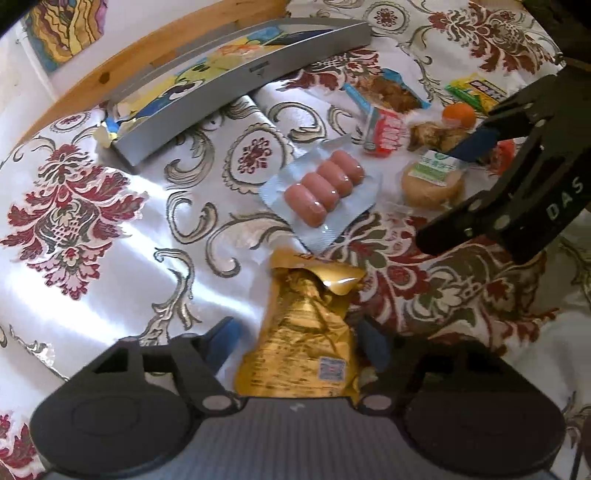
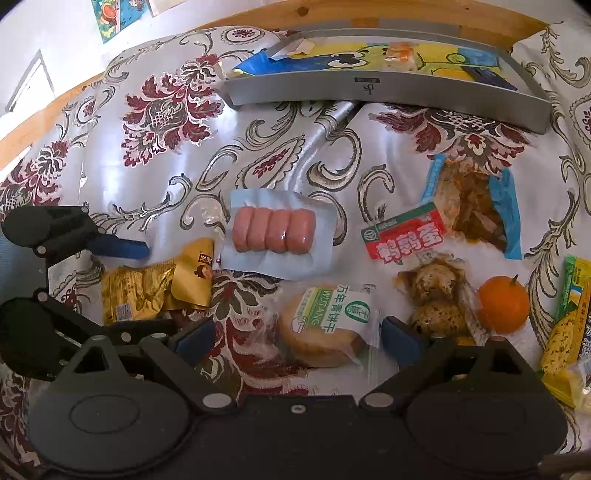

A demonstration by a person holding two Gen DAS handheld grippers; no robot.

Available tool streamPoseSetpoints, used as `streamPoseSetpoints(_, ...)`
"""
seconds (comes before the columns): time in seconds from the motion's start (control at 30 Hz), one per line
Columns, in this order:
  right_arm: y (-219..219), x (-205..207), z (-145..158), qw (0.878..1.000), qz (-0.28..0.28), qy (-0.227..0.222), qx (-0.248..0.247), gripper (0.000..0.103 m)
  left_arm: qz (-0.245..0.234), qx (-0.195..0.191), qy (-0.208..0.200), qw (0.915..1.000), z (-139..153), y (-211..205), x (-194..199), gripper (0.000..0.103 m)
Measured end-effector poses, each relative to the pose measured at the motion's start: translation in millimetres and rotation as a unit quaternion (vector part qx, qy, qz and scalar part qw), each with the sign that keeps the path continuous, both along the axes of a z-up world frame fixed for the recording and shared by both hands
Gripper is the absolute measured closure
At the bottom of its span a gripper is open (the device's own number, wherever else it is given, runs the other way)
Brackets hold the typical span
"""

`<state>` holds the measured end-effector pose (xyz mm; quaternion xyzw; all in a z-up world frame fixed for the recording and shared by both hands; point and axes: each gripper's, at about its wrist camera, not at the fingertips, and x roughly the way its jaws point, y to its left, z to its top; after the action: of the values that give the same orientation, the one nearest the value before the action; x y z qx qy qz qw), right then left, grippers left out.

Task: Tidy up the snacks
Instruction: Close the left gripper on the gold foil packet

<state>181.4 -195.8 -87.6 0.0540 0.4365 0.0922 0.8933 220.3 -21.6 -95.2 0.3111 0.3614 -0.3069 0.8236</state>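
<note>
Right wrist: floral tablecloth (image 2: 155, 155), wooden edge (image 2: 369, 11).

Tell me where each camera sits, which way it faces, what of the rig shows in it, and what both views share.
Left wrist: on the left gripper, looking forward over the gold packet between its open fingers toward the tray; the right gripper enters at the right.
Right wrist: on the right gripper, looking over the biscuit between its open fingers toward the tray; the left gripper shows at the left.
Shared: sausages, orange, gold packet, biscuit, tray.
</note>
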Motion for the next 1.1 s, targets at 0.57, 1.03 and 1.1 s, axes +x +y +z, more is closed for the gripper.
streamPoseSetpoints(0.57,-3,1,2,1.000,-0.014,0.000,0.012,0.008,0.165,-0.114,0.113,0.9732,9,0,5,0.051)
streamPoseSetpoints(1.03,-3,2,-2,1.000,-0.018,0.001,-0.006,0.017,0.171,-0.089,0.089,0.9772,7,-6,0,0.056)
streamPoseSetpoints(1.1,1,2,-3,1.000,-0.010,-0.001,-0.024,0.019,0.172,-0.089,0.089,0.9770,7,-5,0,0.056)
